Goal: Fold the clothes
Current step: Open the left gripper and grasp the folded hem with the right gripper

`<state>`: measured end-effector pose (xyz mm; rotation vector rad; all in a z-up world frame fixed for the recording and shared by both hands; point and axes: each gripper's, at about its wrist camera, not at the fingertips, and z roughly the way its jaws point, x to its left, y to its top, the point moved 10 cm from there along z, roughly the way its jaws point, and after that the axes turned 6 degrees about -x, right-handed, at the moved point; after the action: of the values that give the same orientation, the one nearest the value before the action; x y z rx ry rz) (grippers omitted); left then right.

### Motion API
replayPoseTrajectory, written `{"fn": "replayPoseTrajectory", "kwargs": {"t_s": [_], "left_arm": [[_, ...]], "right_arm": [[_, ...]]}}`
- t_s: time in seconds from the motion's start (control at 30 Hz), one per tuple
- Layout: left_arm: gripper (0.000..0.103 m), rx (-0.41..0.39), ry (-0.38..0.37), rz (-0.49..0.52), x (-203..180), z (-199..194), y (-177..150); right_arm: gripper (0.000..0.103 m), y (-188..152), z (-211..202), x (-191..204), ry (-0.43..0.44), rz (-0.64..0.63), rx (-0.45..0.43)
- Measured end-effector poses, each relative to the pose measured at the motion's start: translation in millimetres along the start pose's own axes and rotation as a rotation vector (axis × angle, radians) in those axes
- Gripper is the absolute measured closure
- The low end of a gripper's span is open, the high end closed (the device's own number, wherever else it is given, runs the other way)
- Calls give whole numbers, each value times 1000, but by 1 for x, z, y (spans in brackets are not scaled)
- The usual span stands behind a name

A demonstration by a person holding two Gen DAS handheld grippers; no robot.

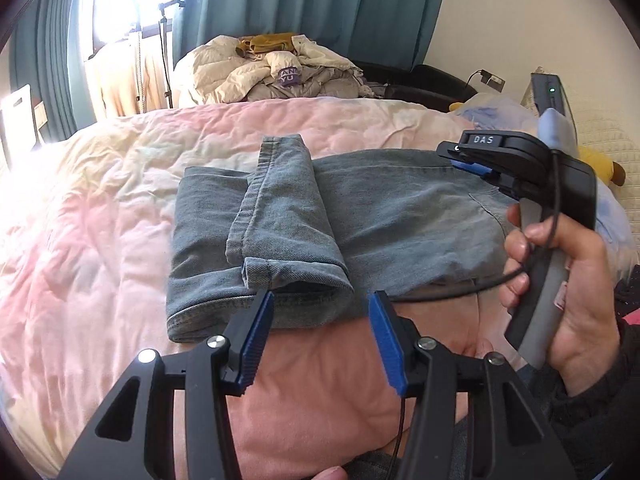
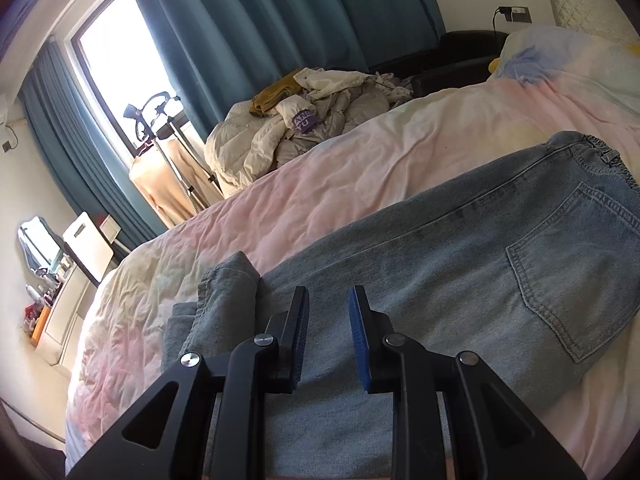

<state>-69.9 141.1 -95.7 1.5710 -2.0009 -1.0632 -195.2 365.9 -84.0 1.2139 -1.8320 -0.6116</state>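
Note:
A pair of light blue jeans [image 1: 384, 208] lies flat on the pink bedspread [image 1: 100, 240], with the leg ends folded back over the left part [image 1: 280, 216]. My left gripper [image 1: 320, 300] is open and empty, just in front of the near cuff opening. My right gripper [image 1: 472, 160] shows in the left wrist view, held in a hand over the waist end. In the right wrist view the right gripper [image 2: 329, 300] hovers open and empty above the jeans [image 2: 460, 280], whose back pocket [image 2: 572, 284] faces up.
A heap of cream and grey jackets [image 1: 280, 68] lies at the far edge of the bed. Teal curtains [image 1: 320, 8] and a bright window stand behind. Pillows and a yellow soft toy [image 1: 600, 160] sit at the right. A white cabinet [image 2: 76, 280] stands at the left.

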Motion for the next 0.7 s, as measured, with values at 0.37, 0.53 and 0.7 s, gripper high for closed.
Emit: {"fn": "replayPoseTrajectory", "kwargs": {"t_s": [0.37,0.53,0.7], "left_arm": [[52,-139,-2,-164,70,-61,35],[52,-168,53,-203,105,-44,70],[52,-195,74,-261,132,-20,84]], "right_arm": [[78,-3,-20,26,-10,-154,-81],[73,-42,-29,70,92,-280,-3],[57,-87,-34,119,241,-369,85]]}}
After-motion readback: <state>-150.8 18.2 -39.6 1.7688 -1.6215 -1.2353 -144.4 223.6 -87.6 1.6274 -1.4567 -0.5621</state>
